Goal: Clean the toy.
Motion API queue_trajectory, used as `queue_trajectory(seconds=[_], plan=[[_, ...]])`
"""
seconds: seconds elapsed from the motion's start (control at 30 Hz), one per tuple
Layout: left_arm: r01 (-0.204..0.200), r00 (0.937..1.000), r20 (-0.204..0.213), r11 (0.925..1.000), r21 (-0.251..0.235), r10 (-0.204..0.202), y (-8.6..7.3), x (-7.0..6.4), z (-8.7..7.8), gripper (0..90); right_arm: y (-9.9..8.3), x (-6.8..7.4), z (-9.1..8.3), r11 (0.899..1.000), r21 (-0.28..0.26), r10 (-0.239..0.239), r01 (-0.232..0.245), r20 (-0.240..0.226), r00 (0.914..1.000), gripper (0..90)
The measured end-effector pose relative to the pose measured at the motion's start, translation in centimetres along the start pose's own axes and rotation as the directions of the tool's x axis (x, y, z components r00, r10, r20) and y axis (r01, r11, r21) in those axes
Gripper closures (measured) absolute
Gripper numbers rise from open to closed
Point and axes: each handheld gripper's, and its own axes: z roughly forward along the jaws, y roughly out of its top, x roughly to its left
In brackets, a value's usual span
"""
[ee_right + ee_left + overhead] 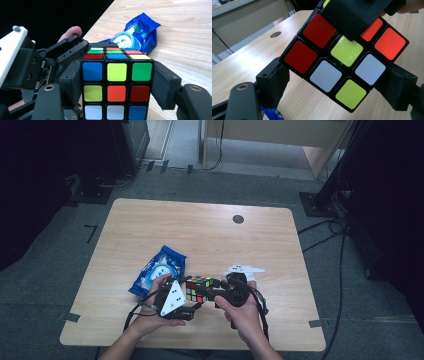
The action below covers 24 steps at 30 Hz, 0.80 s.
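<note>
While both tongs pinch the puzzle cube from opposite sides, it hangs between them above the tabletop. Left tongs clamp two flanks; right tongs clamp the others. Judgement: the double grip is meant to brace one layer while the other turns. Blue snack packet lies just beyond the left tongs, on the tabletop.

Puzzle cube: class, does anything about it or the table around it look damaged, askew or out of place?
Nothing stands out. The puzzle cube is scrambled but whole, its layers aligned, held between the left tool and right tool. A blue snack packet lies sealed on the table.
</note>
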Motion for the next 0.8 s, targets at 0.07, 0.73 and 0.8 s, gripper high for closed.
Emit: queue_trajectory(seconds=[0.07,0.73,0.8], plan=[[-0.011,0.9999,-0.009,0.9999,-0.004,0.011,0.0,-0.2,0.0,18.9,0.0,0.0,0.0,1.0,0.003,-0.001,0.001,0.005,1.0,34.4],[-0.055,0.9985,-0.003,0.9979,-0.035,0.054,0.2,-1.0,-0.3,33.9,-0.2,-0.2,0.5,0.999,0.03,0.016,-0.016,0.002,0.9999,34.3],[-0.049,0.9988,-0.003,0.9983,-0.032,0.049,0.2,-1.0,-0.3,33.9,-0.2,-0.3,0.6,0.999,0.028,0.021,-0.021,-0.003,0.9998,34.2]])
